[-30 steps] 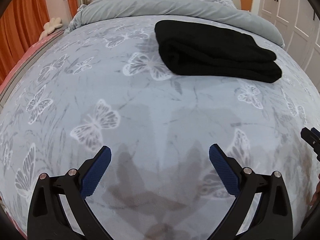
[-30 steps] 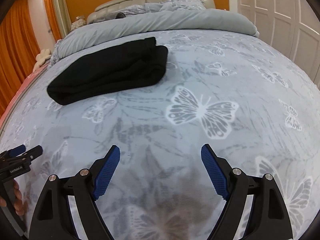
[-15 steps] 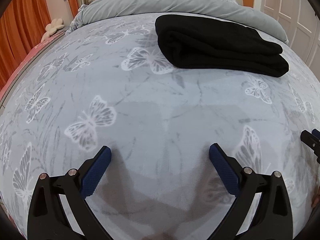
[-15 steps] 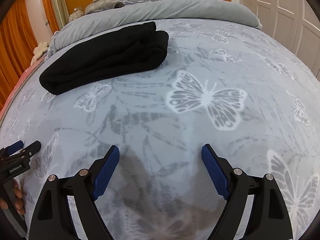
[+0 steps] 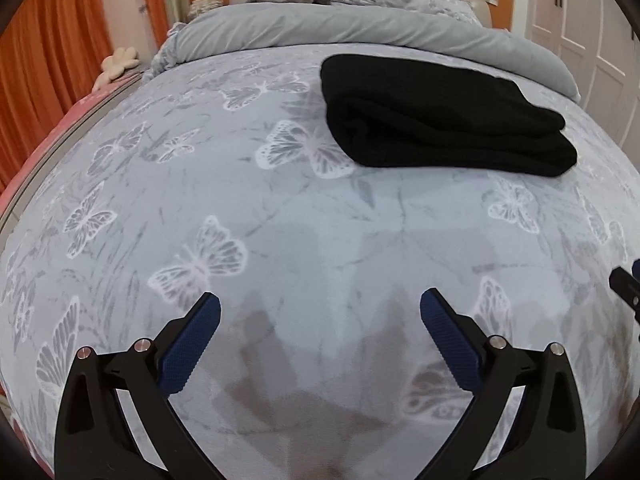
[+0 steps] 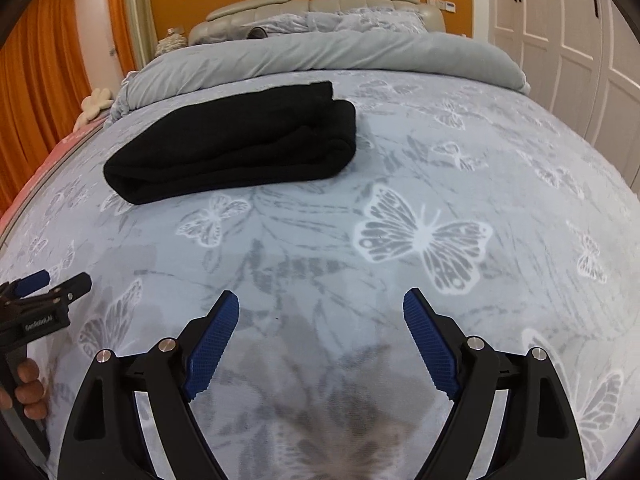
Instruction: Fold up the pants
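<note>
The bed (image 5: 280, 240) spreads under me; the black pants (image 5: 440, 128) lie folded in a thick bundle further up it, soft and floppy, best pinched at a folded edge. My left gripper (image 5: 320, 320) and right gripper (image 6: 320, 316) hang released, empty.

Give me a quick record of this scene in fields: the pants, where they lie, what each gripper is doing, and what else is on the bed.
pants: black pants, folded into a compact bundle
location: on the butterfly-print blanket, toward the head of the bed
left gripper: open, empty, above the blanket, apart from the pants
right gripper: open, empty, above the blanket, apart from the pants
also on bed: grey duvet bunched across the head end, behind the pants
task state: pants appear already folded
</note>
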